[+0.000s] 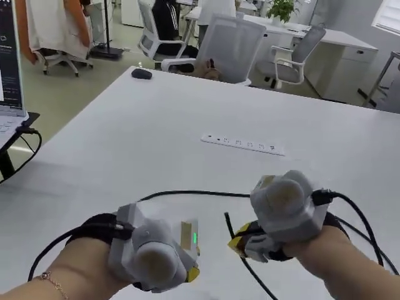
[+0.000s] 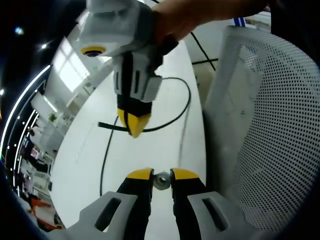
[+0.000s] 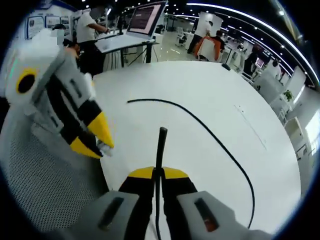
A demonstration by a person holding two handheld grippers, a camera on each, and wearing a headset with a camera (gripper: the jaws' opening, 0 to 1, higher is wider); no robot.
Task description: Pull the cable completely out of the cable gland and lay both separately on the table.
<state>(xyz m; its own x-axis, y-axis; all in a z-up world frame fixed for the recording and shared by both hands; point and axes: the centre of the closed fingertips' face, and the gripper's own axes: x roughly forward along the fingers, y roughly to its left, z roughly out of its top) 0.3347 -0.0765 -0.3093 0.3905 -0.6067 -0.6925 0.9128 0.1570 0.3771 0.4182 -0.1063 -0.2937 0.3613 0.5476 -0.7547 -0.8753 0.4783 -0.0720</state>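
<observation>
Head view: left gripper [image 1: 191,270] and right gripper [image 1: 237,245] hover by the table's [image 1: 156,119] near edge, with the cable [image 1: 187,194] looping behind them.
Left gripper view: it's pinching the gland [image 2: 161,181], no cable in it.
Right gripper view: it's clamped on the cable, stub pointing straight ahead along the jaws. The gland sits just off to the left, apart from it.

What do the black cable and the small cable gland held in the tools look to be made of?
The cable: black, smooth matte jacket, likely rubber or PVC, since it lies in loose curves. The cable gland: pale grey with a dull sheen, probably plastic, possibly metal; it is too small to be sure.
</observation>
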